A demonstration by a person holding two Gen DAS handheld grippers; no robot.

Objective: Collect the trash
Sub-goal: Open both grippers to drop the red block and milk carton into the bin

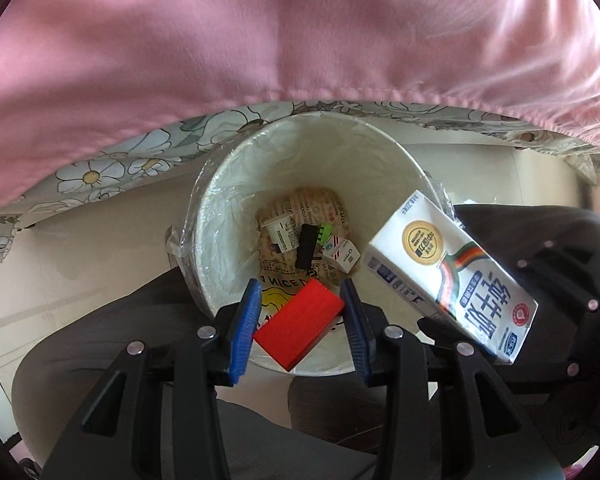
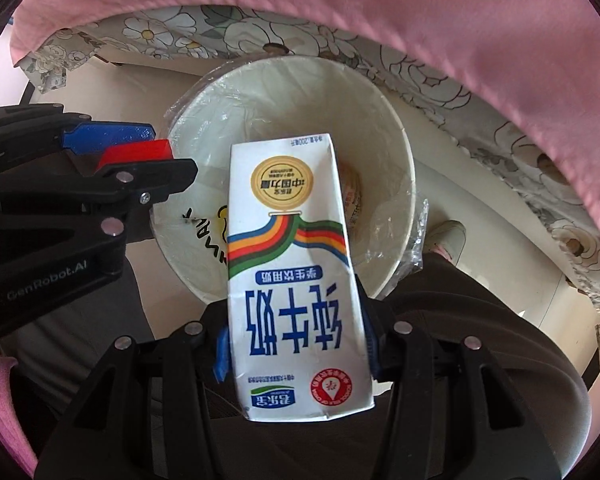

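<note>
A white trash bin [image 1: 220, 208] lined with clear plastic stands on the floor; it also shows in the right wrist view [image 2: 396, 152]. Several small boxes and wrappers [image 1: 312, 236] lie at its bottom. My left gripper [image 1: 300, 312] is over the bin's near rim with a red block [image 1: 300, 320] between its blue pads; the block touches the right pad and there is a gap at the left pad. It also shows in the right wrist view [image 2: 136, 148]. My right gripper [image 2: 294, 344] is shut on a white milk carton [image 2: 292, 272] held over the bin's near rim; the carton shows in the left wrist view [image 1: 452, 276].
A pink cloth [image 1: 260, 32] hangs over a floral fabric [image 1: 100, 164] just beyond the bin. The person's dark-trousered legs [image 1: 100, 340] are on both sides of the bin. Pale floor [image 1: 80, 248] surrounds it.
</note>
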